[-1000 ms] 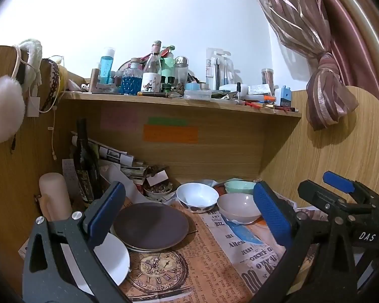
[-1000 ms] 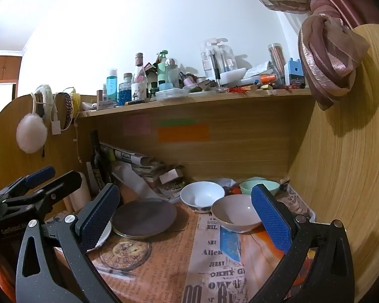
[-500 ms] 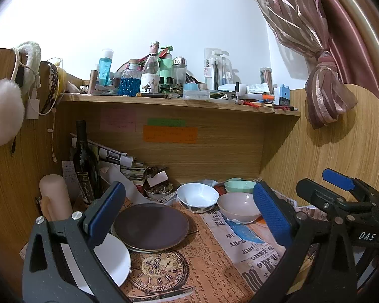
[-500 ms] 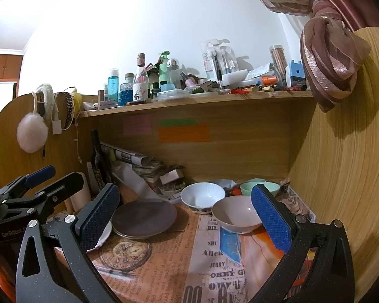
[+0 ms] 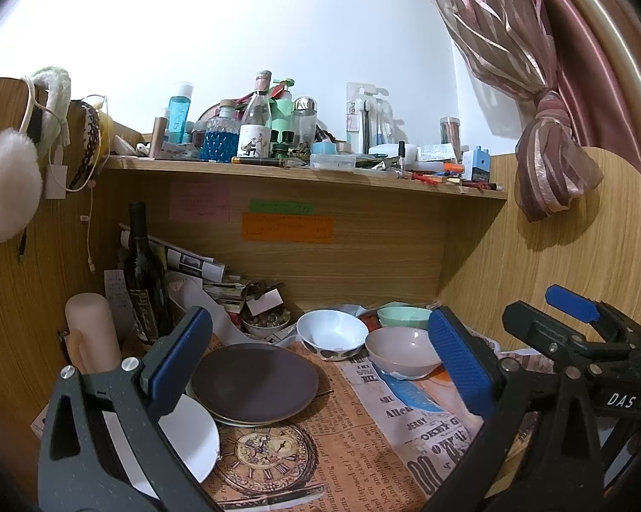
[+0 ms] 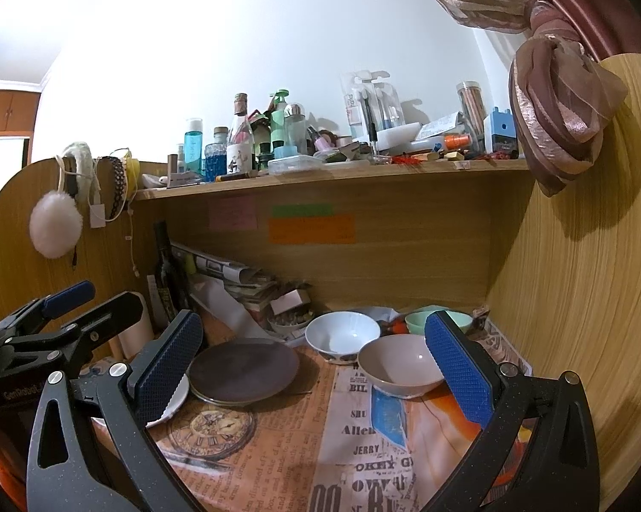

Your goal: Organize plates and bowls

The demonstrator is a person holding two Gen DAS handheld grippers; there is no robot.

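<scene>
Both tongs hang above the desk with their jaws spread wide and hold nothing: the left gripper [image 5: 320, 358] and the right gripper [image 6: 316, 362]. On the newspaper-print cloth [image 6: 278, 461] lies a dark plate [image 5: 254, 384] on another plate, beside a white plate [image 5: 192, 439]. The white bowl [image 5: 331, 335], pink bowl [image 5: 401, 352] and green bowl [image 5: 401, 315] stand close together behind.

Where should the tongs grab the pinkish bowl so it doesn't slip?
Probably the near rim of the pinkish bowl. It sits upright and open, so one finger could go inside and one outside the thin wall, coming down from above. The right tongs are open, and the bowl lies on their side. The white bowl crowds the far left rim.
</scene>
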